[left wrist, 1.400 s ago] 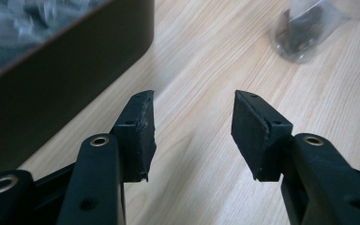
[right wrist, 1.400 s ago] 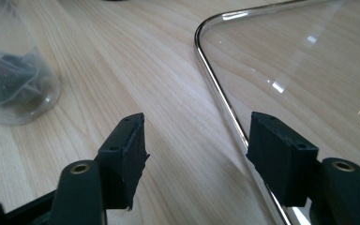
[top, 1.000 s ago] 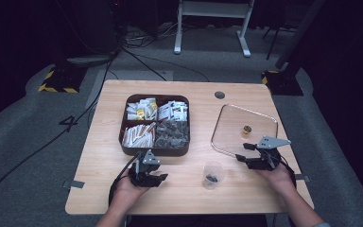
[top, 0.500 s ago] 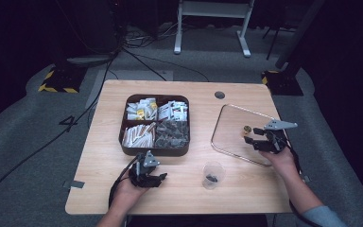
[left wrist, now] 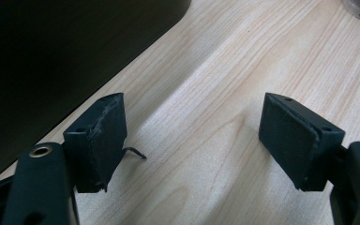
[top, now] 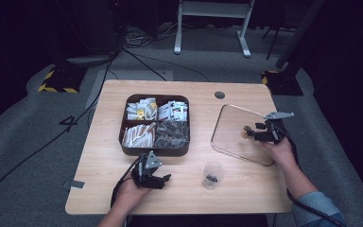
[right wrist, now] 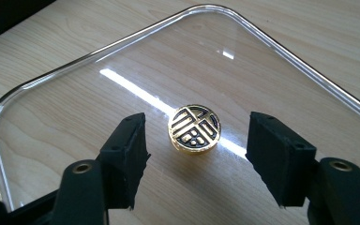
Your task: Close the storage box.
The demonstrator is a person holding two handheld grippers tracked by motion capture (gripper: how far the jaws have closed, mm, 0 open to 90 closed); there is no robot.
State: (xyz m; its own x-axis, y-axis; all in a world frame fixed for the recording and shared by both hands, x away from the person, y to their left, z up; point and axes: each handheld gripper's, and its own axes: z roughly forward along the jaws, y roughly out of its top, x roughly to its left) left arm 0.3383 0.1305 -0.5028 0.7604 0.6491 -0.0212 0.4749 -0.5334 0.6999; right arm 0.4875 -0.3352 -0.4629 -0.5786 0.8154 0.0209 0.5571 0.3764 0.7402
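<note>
the right claw (right wrist: 194, 154) hangs over the glass lid (top: 231, 135) at the right of the counter (top: 104, 142), its jaws apart and set either side of the gold knob (right wrist: 194, 129) in the lid's middle. the pads are not touching the knob; there is a clear gap on both sides. in the high view the right claw (top: 255, 133) sits over the lid's far right part, the lid lying flat, well apart from the dark tray (top: 123, 137) of packets.

the left claw (left wrist: 192, 136) rests low over bare counter near the front edge, jaws wide and holding nothing; they have just been opening. in the high view the left claw (top: 157, 178) lies just in front of the tray, with a small clear cup (top: 213, 175) to its right holding something dark.

the step in hand looks to be the reach for the lid's knob, lined up but not yet gripped. the next move likely calls for lowering a little so the pads sit level with the knob's rim, then closing squarely on it. the knob is small and smooth, so an off-centre pinch could slip, and the lid must be lifted level.
</note>
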